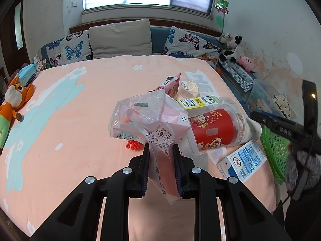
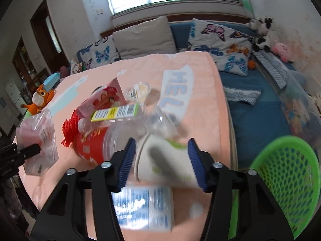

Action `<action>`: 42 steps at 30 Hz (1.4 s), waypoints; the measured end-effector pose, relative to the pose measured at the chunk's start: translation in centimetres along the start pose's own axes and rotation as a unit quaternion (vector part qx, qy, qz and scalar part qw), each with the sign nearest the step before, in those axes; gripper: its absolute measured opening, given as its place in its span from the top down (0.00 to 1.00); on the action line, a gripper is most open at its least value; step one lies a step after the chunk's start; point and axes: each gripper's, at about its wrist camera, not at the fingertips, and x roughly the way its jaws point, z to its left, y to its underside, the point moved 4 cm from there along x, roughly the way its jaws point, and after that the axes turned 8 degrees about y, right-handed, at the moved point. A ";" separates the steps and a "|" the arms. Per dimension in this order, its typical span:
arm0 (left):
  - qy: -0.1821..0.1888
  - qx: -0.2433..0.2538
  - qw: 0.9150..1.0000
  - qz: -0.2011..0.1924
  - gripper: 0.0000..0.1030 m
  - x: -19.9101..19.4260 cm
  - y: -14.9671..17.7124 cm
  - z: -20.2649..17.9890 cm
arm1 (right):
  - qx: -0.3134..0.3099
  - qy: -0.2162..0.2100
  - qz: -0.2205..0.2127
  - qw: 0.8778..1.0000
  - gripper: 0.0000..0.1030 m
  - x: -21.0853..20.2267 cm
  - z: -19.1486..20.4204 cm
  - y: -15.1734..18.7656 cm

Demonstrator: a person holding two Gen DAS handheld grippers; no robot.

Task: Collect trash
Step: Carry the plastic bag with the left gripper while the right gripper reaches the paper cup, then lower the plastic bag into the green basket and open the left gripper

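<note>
Both tongs are busy. Left gripper is clamped on a see-through plastic bag with printed wrappers inside, holding it up over the peach-pink blanket on the bed. Right gripper has a white paper cup with green marks between its blue pads; the picture is blurry, but both pads seem to touch the cup, so it looks held. Just under it lies a blue and white milk carton. Right beside it, off the bed edge, is the green plastic mesh basket. Farther back lie a red party cup with a clear lid, a clear bottle with a yellow label and a pink box. I think this step is carrying the cup away. Next it should go over the basket and be let go.
</note>
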 end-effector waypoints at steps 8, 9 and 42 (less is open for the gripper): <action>0.000 0.002 1.000 0.001 0.79 0.2 -0.4 0.1 | -0.022 -0.030 0.015 0.999 0.64 3.7 0.9 -3.4; 0.001 0.003 1.000 0.002 0.79 0.3 -0.5 0.1 | -0.024 -0.032 0.017 0.999 0.65 4.1 1.0 -3.6; 0.077 0.080 0.994 -0.014 0.79 0.0 -3.6 -7.7 | 0.047 -0.023 -0.065 0.996 0.83 -5.0 -4.3 -2.9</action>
